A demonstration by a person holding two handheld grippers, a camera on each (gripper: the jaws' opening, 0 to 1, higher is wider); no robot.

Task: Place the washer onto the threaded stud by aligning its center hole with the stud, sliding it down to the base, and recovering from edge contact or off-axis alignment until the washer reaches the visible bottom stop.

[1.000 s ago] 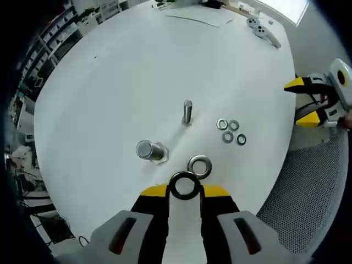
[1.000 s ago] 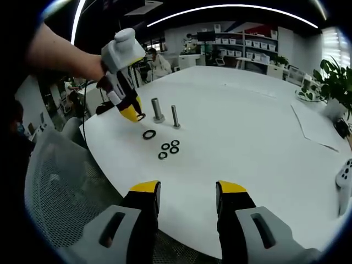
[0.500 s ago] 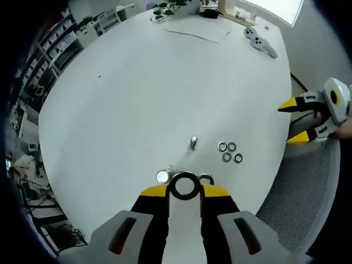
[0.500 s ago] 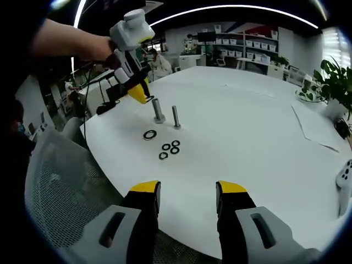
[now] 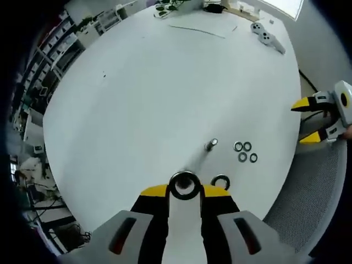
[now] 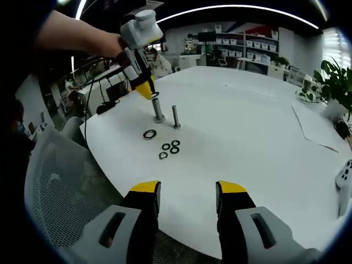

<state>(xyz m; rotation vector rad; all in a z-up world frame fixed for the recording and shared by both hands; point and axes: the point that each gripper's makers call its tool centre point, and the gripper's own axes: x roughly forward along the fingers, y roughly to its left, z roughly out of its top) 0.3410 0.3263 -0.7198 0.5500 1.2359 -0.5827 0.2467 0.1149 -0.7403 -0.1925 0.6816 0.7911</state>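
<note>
Washer (image 5: 184,185) is pinched in your left hand-held gripper (image 5: 184,191), held in the air just above the thick stud (image 6: 158,109), not yet on it. Relative to that stud: thin stud (image 6: 176,116) just beside, one loose large washer (image 6: 149,134) and three small washers (image 6: 169,148) near on the surface (image 6: 247,126). Your right hand-held gripper (image 6: 187,193) is wide apart and empty, well apart from the stud at the surface edge.

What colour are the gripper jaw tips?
Yellow, clearest on the right gripper in the right gripper view.
</note>
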